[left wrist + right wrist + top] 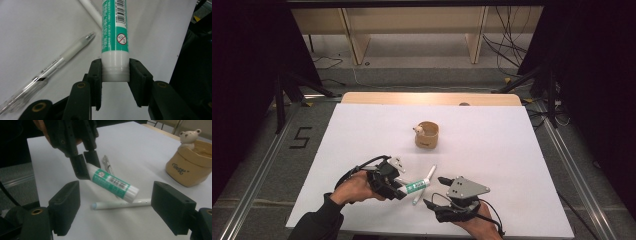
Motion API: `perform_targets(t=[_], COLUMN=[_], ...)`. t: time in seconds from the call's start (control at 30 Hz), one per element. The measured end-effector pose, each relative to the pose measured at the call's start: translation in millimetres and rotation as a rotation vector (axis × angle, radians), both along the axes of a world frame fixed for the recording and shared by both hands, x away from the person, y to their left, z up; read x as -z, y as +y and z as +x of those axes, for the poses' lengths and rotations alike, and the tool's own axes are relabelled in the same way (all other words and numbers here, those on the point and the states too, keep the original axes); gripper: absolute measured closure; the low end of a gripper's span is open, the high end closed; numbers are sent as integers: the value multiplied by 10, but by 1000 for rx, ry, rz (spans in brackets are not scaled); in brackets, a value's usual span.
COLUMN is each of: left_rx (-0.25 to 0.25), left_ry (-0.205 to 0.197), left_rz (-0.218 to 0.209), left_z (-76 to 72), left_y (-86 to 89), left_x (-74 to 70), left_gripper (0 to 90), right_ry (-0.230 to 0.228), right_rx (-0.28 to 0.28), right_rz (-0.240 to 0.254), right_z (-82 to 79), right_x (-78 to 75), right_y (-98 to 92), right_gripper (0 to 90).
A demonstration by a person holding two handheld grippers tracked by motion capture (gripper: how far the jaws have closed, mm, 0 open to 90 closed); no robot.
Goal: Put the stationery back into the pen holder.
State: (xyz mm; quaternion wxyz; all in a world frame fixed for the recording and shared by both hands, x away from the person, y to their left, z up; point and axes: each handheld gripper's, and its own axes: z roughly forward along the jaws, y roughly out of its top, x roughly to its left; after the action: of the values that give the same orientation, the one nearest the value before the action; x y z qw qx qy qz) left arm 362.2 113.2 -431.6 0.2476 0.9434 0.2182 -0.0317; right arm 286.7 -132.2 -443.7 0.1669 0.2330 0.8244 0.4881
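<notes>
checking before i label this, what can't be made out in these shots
- Glue stick: its far end is cut off by the top edge in the left gripper view.
- Clear pen: blurred in that view, print unreadable.
- Bear cup: inside hidden by its wall in the right gripper view.
- White pen: crossed by the glue stick in the high view.

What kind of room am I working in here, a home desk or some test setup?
Most likely a lab or recording setup, not a home: the white table stands between dark tripod stands, loose cables trail over the floor, and a taped number 5 marks the floor beside it.
</notes>
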Motion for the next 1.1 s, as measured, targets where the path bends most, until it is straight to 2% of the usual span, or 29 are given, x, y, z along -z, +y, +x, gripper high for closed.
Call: perform_targets(t=[0.17, 0.37, 0.5, 0.73, 0.87, 0.93, 1.03, 1.07, 1.1], left_rx=[23, 43, 63, 85, 100, 110, 118, 125, 119], left_ry=[-7, 6, -3, -5, 2, 0, -3, -3, -3], left_rz=[4, 3, 11, 37, 39, 47, 52, 55, 51], left_z=[-34, -84, -120, -169, -207, -221, -240, -244, -256], left_y=[-60, -122, -166, -235, -284, -302, -325, -329, -336], left_x=[-2, -12, -19, -5, -2, -4, -7, -11, -11], left_gripper=[650, 650, 649, 650, 649, 649, 649, 649, 649], right_ry=[-66, -120, -168, -320, -389, -444, -471, -502, -509], right_rx=[-15, -35, -54, -82, -94, -91, -106, -132, -117], right_rz=[-97, -171, -217, -387, -472, -519, -571, -611, -606], right_z=[-71, -134, -174, -295, -360, -396, -440, -428, -442], right_x=[15, 43, 61, 130, 183, 211, 253, 253, 277], right_y=[92, 188, 250, 407, 493, 528, 566, 566, 585], right_gripper=[248, 257, 257, 280, 308, 325, 342, 347, 354])
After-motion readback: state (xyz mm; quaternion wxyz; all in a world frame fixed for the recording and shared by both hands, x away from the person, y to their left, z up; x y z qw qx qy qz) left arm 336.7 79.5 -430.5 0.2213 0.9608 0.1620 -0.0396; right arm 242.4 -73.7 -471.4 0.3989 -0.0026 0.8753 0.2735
